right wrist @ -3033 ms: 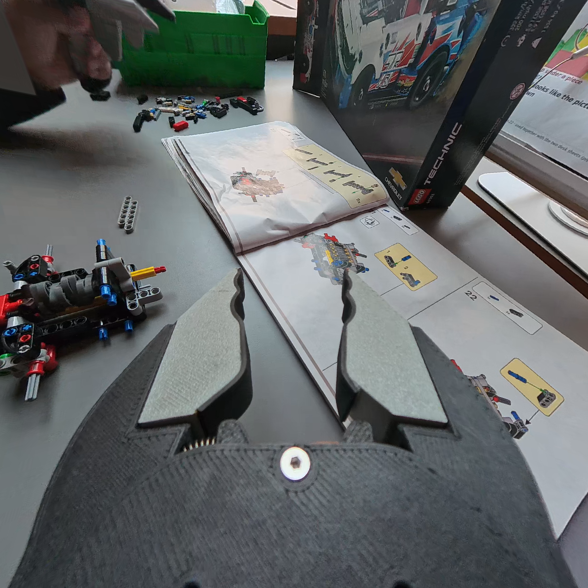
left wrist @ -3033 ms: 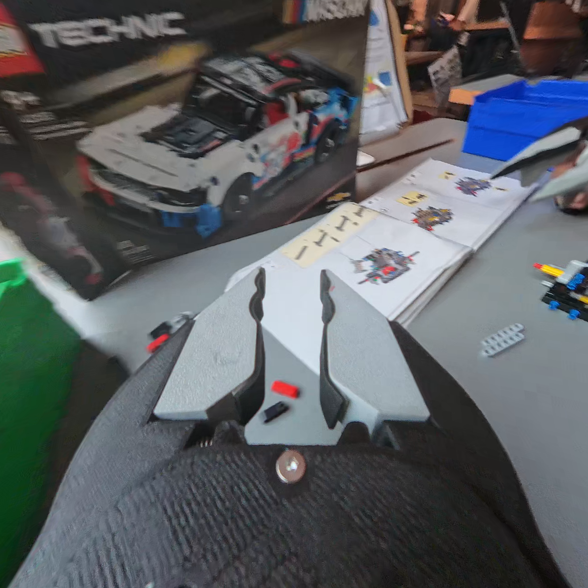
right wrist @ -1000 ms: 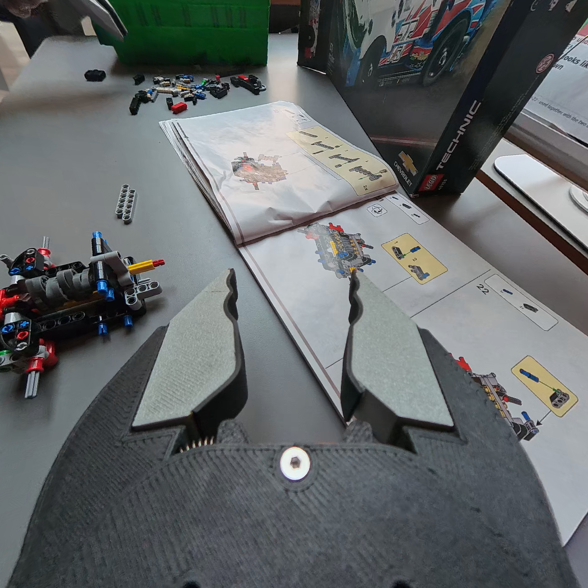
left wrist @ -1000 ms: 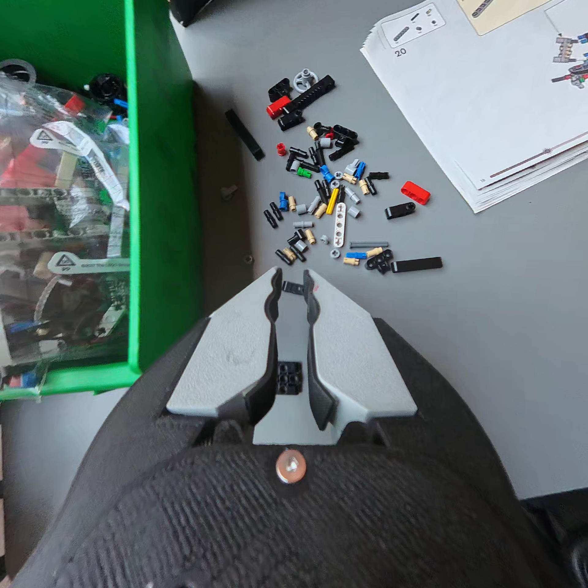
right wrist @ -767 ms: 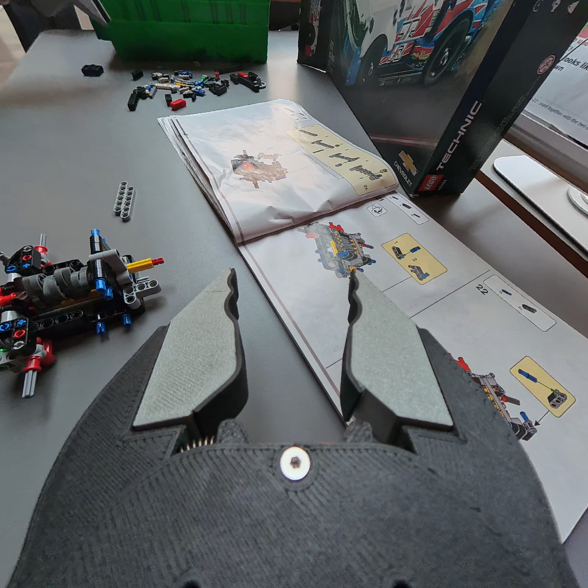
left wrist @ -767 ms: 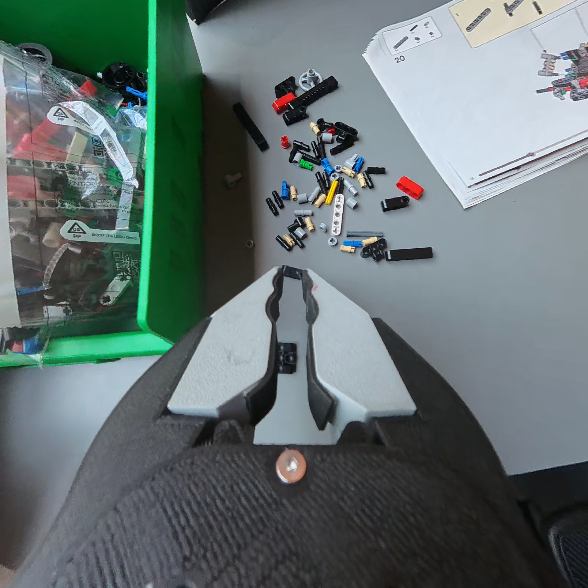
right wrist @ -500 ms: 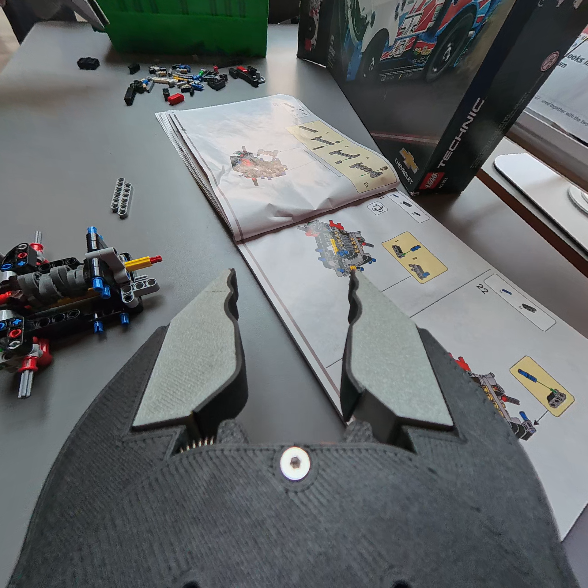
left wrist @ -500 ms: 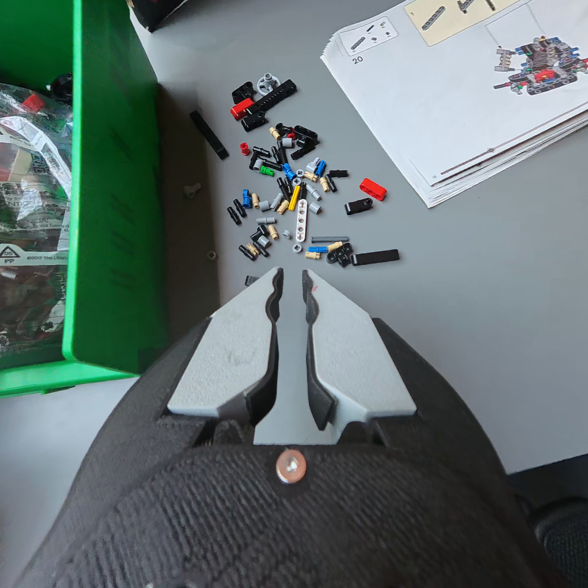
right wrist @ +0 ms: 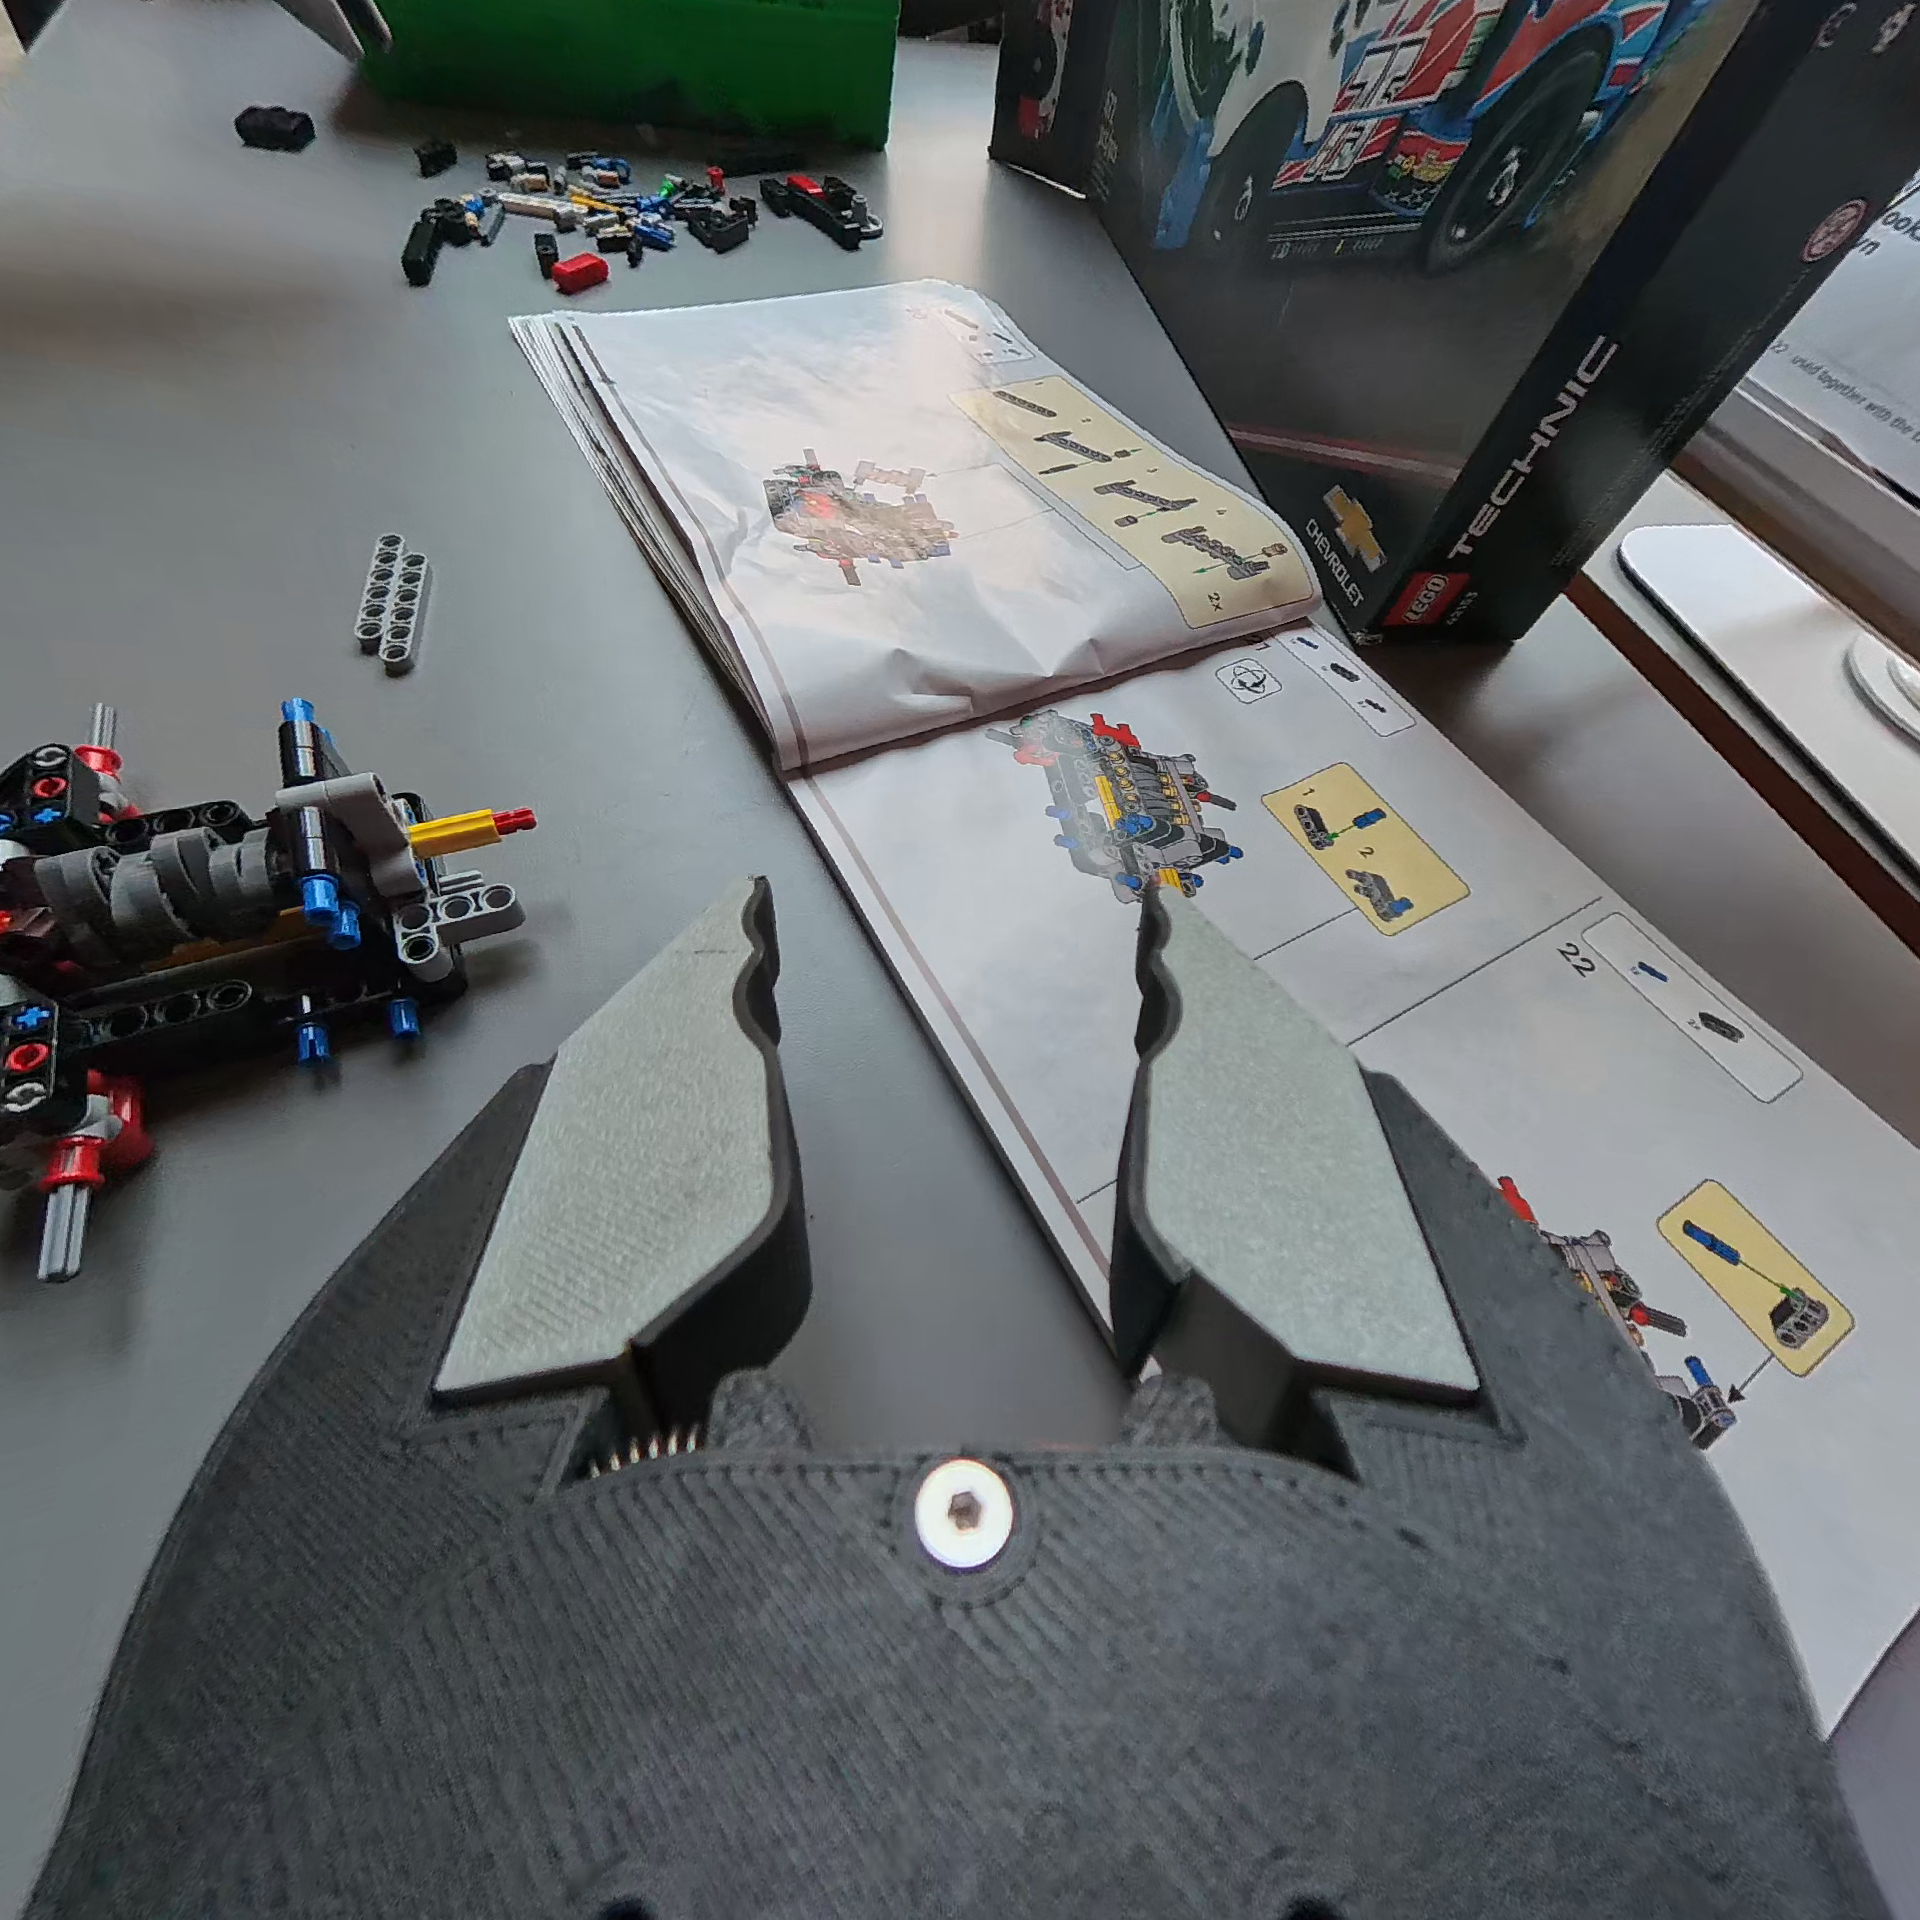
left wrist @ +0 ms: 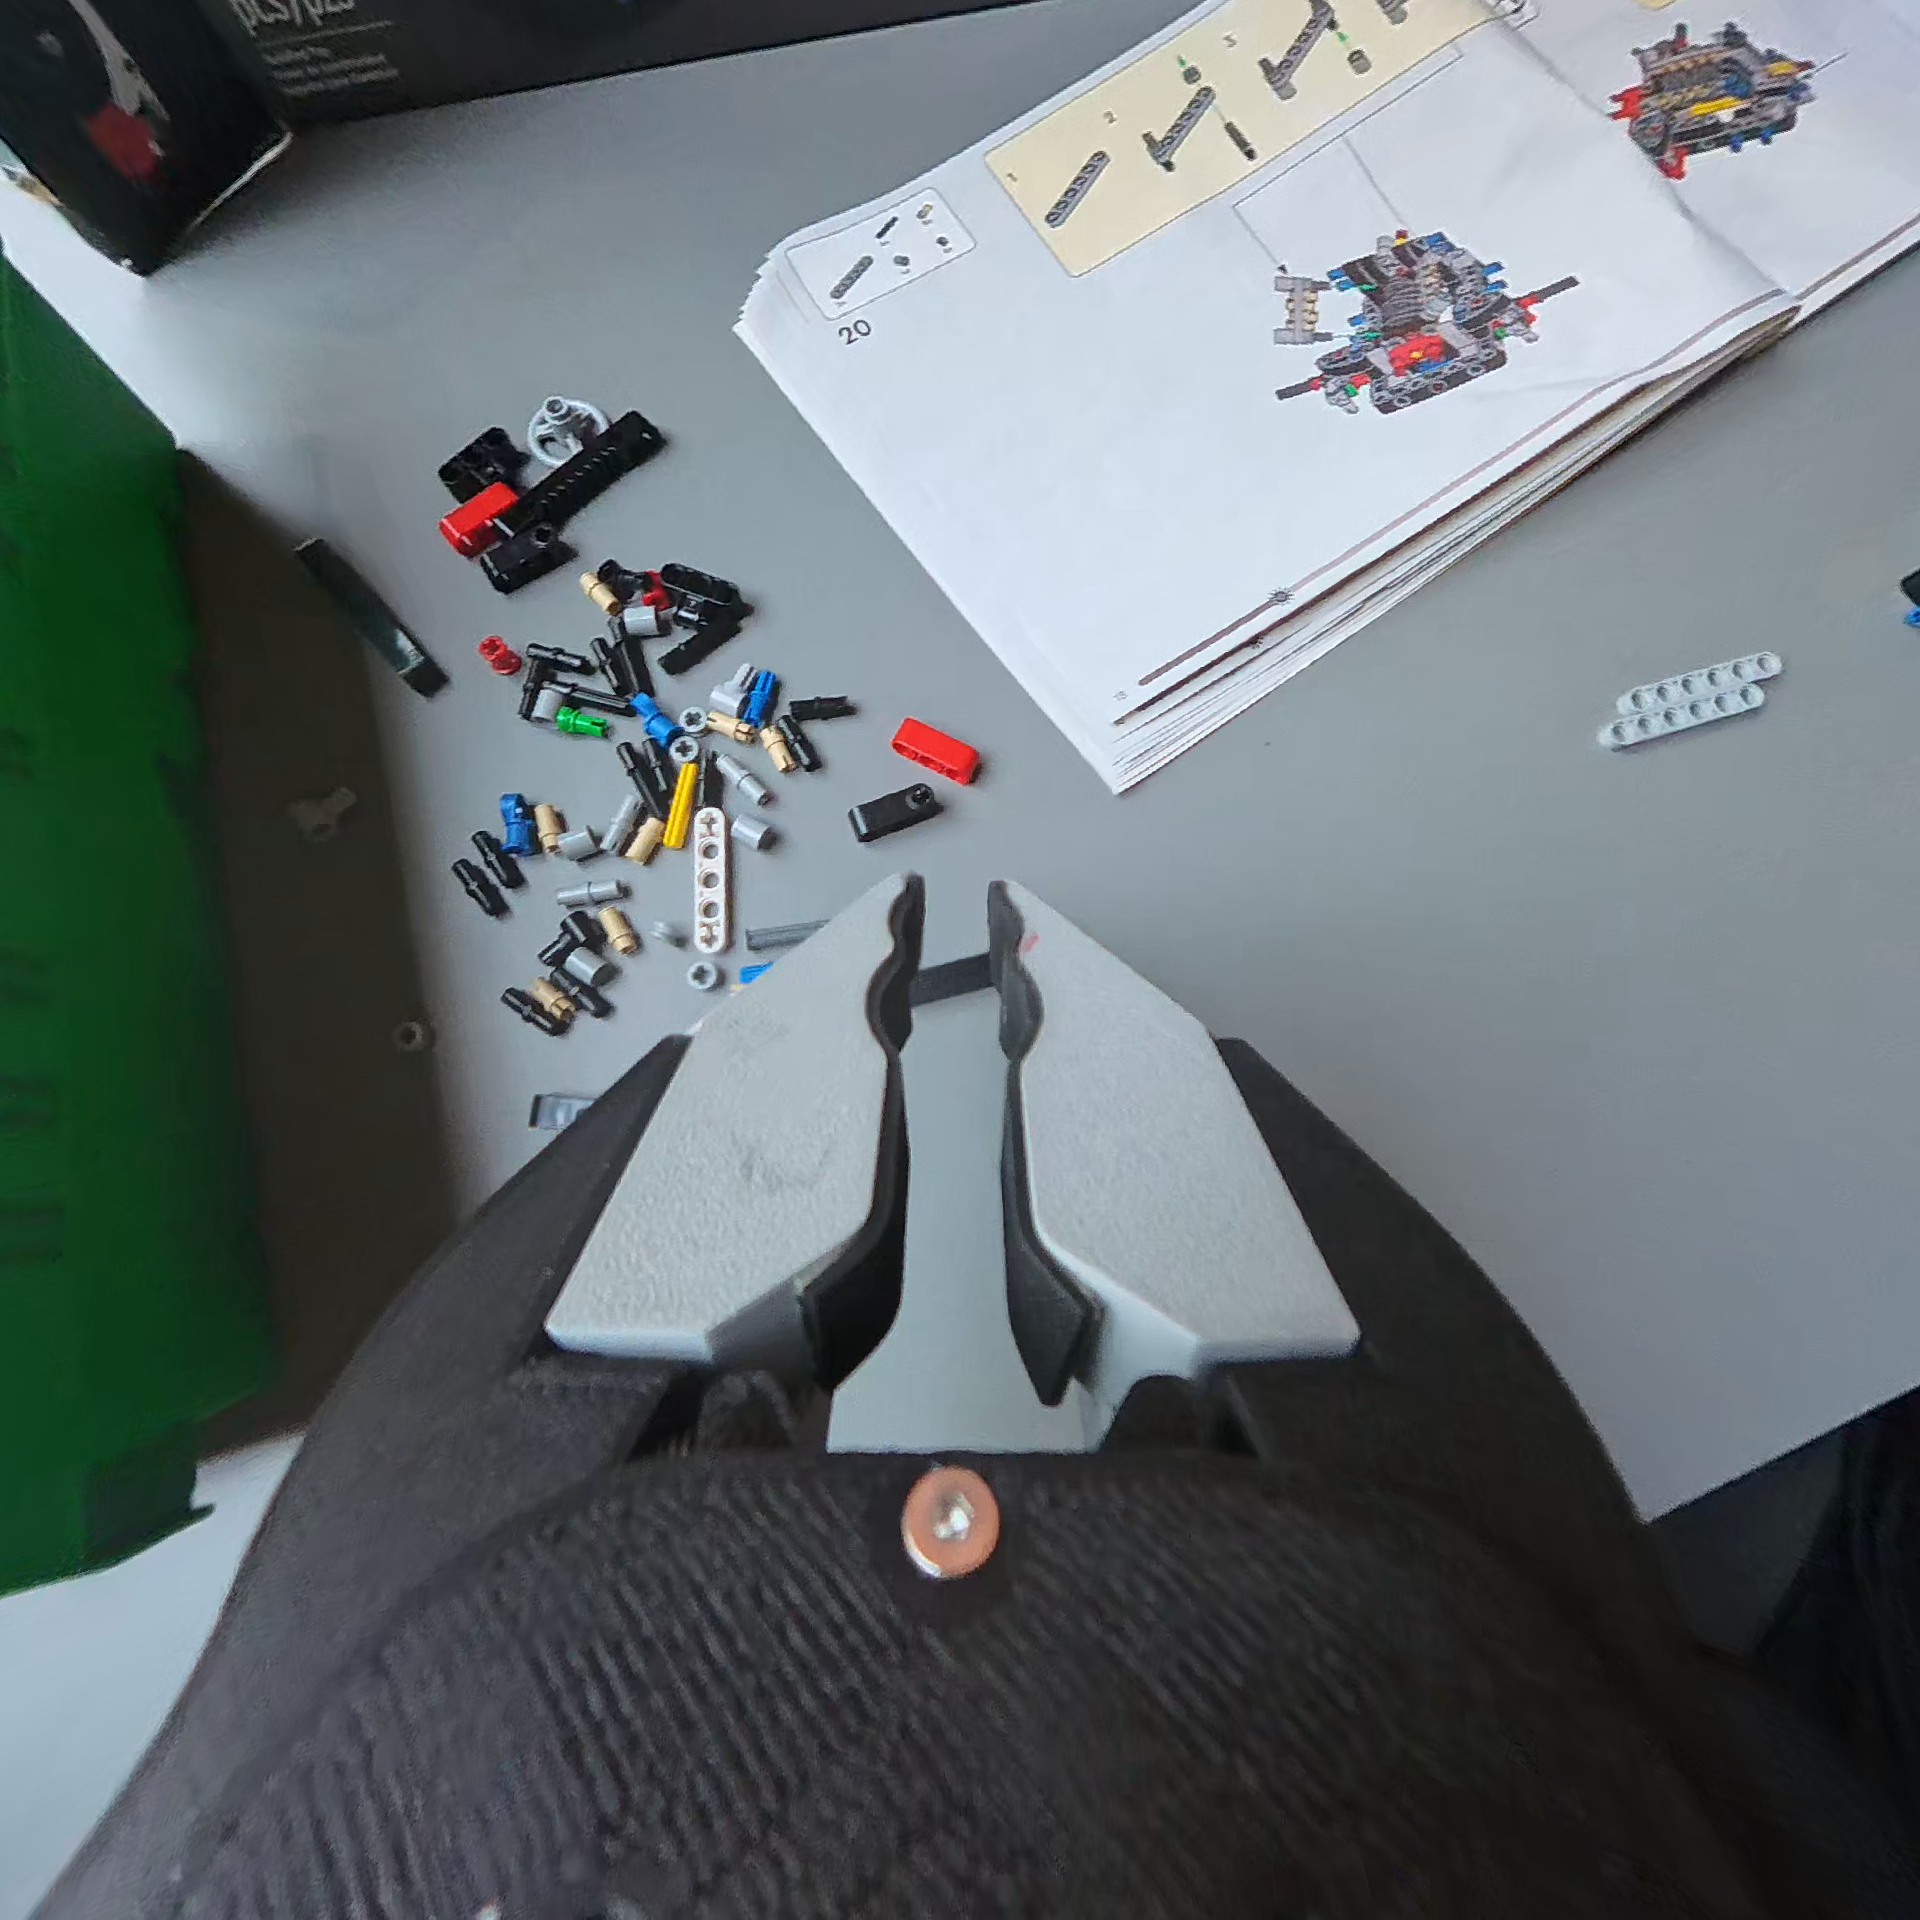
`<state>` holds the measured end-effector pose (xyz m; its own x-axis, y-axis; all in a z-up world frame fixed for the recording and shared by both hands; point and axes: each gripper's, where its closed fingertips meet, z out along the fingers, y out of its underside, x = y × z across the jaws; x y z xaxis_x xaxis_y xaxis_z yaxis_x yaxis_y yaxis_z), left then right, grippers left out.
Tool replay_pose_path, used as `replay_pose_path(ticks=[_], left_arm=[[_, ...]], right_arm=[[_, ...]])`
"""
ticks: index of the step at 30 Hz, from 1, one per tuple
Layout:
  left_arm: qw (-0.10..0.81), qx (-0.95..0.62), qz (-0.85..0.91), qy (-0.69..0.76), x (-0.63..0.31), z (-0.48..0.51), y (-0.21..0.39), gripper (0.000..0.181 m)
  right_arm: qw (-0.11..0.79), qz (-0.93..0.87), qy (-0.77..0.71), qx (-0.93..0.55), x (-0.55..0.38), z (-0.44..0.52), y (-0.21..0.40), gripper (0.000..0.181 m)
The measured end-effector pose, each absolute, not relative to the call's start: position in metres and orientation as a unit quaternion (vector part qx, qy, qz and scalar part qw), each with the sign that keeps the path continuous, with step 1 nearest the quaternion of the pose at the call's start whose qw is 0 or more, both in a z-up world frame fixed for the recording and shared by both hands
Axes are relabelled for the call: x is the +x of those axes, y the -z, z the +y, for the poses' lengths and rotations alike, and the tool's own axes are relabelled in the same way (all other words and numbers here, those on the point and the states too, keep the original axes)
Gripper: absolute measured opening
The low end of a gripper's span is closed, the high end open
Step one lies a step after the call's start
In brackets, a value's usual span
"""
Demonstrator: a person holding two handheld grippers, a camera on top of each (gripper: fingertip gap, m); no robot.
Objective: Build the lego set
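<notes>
The left gripper hangs over the grey desk at the near edge of a scatter of small loose pieces; its jaws stand a narrow gap apart and grip nothing, though a black bar lying on the desk shows through the gap between them; a red piece and a short black piece lie just beyond the tips, a white strip with holes to their left; the green bin stands at the far left (blurred here); the open instruction booklet lies beyond on the right, with two light grey beams side by side near its corner; the right gripper is held above the desk with its jaws spread wide and empty, tips over the booklet's inner edge; the half-built model (black frame, blue pins, a yellow axle sticking out) rests on the desk to its left, well apart from the loose pieces; the set's box stands upright behind the booklet.
</notes>
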<state>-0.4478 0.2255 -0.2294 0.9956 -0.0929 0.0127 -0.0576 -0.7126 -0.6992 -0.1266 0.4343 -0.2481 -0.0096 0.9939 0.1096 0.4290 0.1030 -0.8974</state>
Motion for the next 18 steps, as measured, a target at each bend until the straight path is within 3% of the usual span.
replay_pose_path(ticks=[3, 18], left_arm=[[0.371, -0.926, 0.056, 0.034, -0.437, 0.231, 0.230, 0.000], [0.398, -0.914, 0.048, 0.054, -0.429, 0.235, 0.230, 0.000]], right_arm=[[0.408, -0.621, -0.346, -0.573, -0.127, 0.434, 0.248, 0.068], [0.398, -0.621, -0.338, -0.585, -0.128, 0.437, 0.253, 0.072]])
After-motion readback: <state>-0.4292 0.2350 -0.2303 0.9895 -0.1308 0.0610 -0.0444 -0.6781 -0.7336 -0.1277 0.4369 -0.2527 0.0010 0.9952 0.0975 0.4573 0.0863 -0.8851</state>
